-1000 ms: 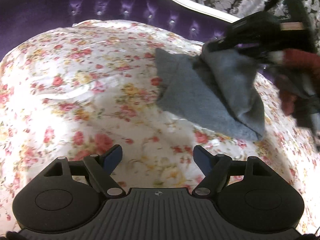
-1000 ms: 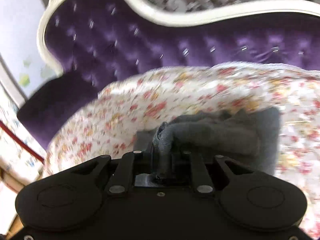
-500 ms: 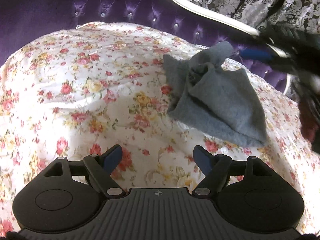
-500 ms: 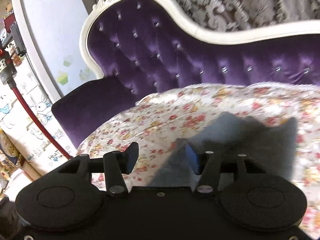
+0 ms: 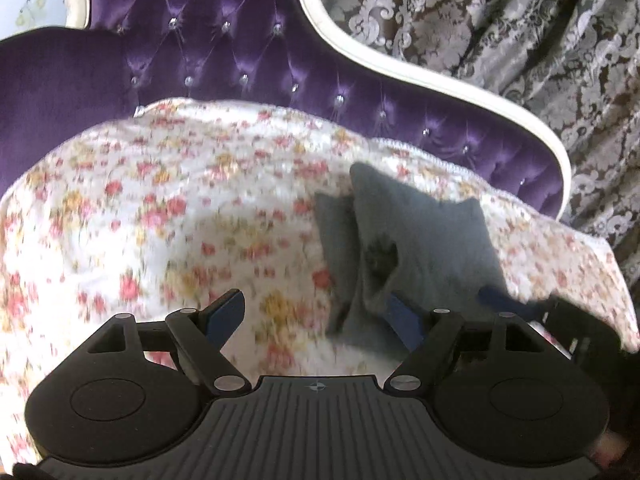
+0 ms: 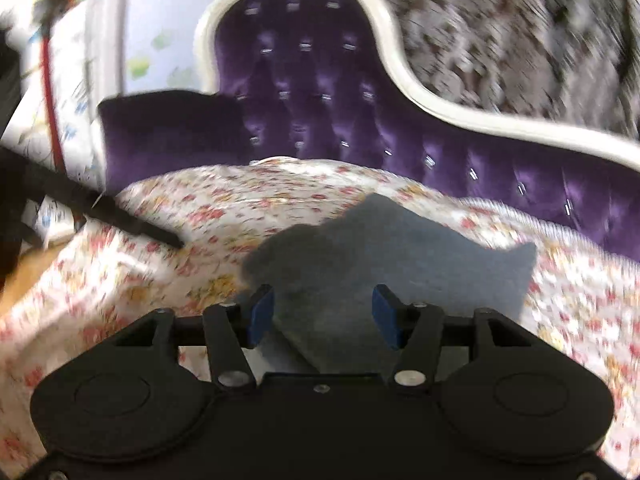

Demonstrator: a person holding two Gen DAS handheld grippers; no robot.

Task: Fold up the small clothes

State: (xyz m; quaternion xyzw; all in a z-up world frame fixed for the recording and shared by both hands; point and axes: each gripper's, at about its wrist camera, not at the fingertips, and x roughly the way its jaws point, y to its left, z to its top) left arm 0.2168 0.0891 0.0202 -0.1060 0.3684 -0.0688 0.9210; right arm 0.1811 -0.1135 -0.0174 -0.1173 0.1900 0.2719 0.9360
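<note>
A small grey cloth point(image 5: 424, 236) lies loosely folded and rumpled on the floral cover point(image 5: 168, 216) of a purple sofa. My left gripper point(image 5: 316, 316) is open above the cover with nothing between its fingers, and the cloth's near corner lies just beyond its right finger point(image 5: 406, 320). In the right wrist view the grey cloth point(image 6: 400, 252) spreads out ahead of and under my right gripper point(image 6: 323, 316). Its jaws are opening and the blue pads point(image 6: 260, 316) stand clear of the fabric. The right gripper's blue tip point(image 5: 496, 296) shows at the cloth's right edge in the left wrist view.
The tufted purple sofa back point(image 5: 248, 60) with a white frame point(image 5: 400, 64) rises behind the cover. A patterned curtain point(image 5: 500, 20) hangs beyond it. A dark blurred bar point(image 6: 128, 226) reaches over the cover's left side. A purple armrest point(image 6: 168, 132) bounds the left.
The right gripper has let go of the grey cloth, opened and drawn back; the cloth now rests on the cover. The left gripper has lifted and pulled back, staying open.
</note>
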